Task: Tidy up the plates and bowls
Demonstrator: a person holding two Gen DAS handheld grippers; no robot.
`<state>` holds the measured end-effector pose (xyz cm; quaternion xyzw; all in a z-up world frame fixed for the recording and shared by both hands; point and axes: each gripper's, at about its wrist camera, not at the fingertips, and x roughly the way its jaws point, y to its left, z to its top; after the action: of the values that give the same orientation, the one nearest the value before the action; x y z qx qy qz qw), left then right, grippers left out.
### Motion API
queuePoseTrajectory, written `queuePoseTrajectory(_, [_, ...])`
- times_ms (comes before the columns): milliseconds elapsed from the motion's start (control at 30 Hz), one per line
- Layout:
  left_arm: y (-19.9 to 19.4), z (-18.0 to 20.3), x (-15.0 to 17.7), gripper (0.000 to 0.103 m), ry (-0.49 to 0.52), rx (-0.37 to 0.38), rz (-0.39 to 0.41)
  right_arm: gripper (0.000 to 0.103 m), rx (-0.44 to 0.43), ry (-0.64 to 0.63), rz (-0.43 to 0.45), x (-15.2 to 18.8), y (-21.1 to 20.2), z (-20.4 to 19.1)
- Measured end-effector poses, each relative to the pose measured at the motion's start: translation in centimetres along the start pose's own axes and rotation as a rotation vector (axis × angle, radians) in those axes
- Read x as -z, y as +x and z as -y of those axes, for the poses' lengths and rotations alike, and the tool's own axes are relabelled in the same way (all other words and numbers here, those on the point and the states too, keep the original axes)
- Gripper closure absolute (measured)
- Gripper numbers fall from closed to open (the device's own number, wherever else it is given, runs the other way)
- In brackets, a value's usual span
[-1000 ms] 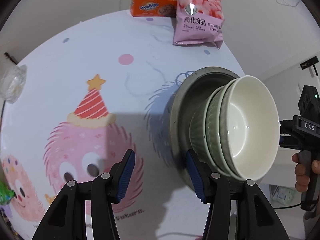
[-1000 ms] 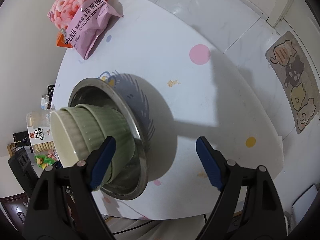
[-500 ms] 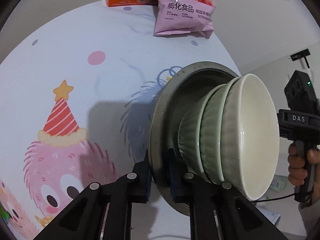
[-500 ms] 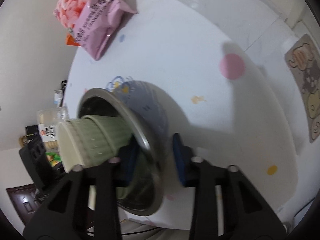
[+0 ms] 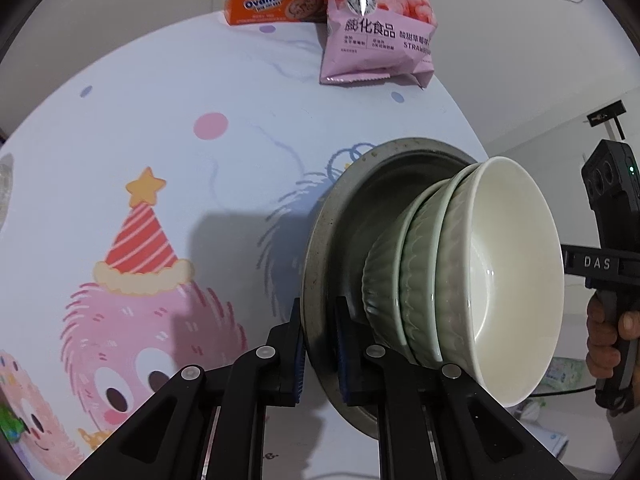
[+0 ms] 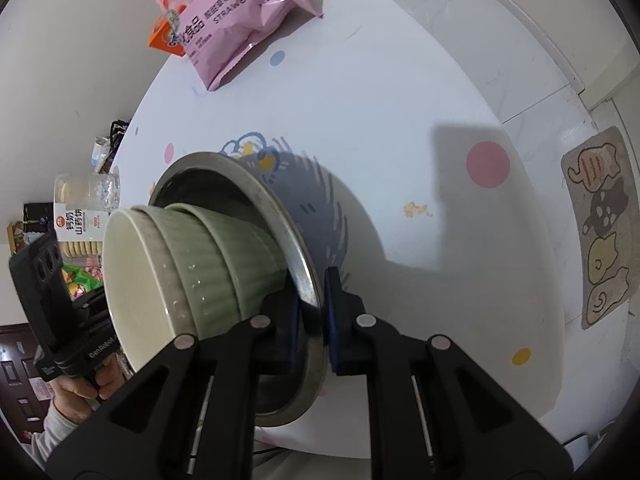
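Observation:
A round metal plate [image 5: 320,216] carries a stack of green ribbed bowls [image 5: 424,276] with cream insides. My left gripper [image 5: 320,352] is shut on the plate's rim. My right gripper [image 6: 310,320] is shut on the opposite rim of the plate [image 6: 280,216], with the green bowls [image 6: 216,264] beside its left finger. The plate and bowls appear held just above the patterned round table [image 5: 160,140]; I cannot tell whether the plate touches it. Each view shows the other hand-held gripper beyond the bowls.
A pink snack bag [image 5: 380,24] and an orange Ovaltine box [image 5: 276,0] lie at the table's far edge. A biscuit tub [image 6: 80,216] and snack packs sit on the table's left side in the right wrist view. A cat floor mat [image 6: 600,232] lies below the table.
A second ago both grippers were open beside the plate. They have closed onto opposite rims of the plate, which has shifted slightly in view with the bowls.

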<state>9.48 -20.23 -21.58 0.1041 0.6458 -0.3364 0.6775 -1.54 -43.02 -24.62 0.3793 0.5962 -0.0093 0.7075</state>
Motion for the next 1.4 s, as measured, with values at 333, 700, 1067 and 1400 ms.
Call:
queuePoseTrajectory(333, [-2.5, -1.9, 0.9, 0.092, -0.067, -0.013, 0.052, 0.090, 0.001, -0.071, 0.007, -0.2, -0.1, -3.1])
queuePoseTrajectory(700, [-7.3, -7.9, 4.2, 0.092, -0.233, -0.056, 0.136, 0.090, -0.020, -0.240, -0.049, -0.7, 1.7, -11.1])
queuePoseTrajectory(1067, [-11.2, -15.8, 9.0, 0.092, -0.397, -0.148, 0.197, 0.091, -0.020, -0.378, -0.146, 0.8, 7.4, -20.8])
queuePoseTrajectory(1400, [-10.1, -19.2, 10.3, 0.092, -0.436, -0.133, 0.187, 0.091, 0.024, -0.381, -0.172, 0.7, 10.1, -22.6])
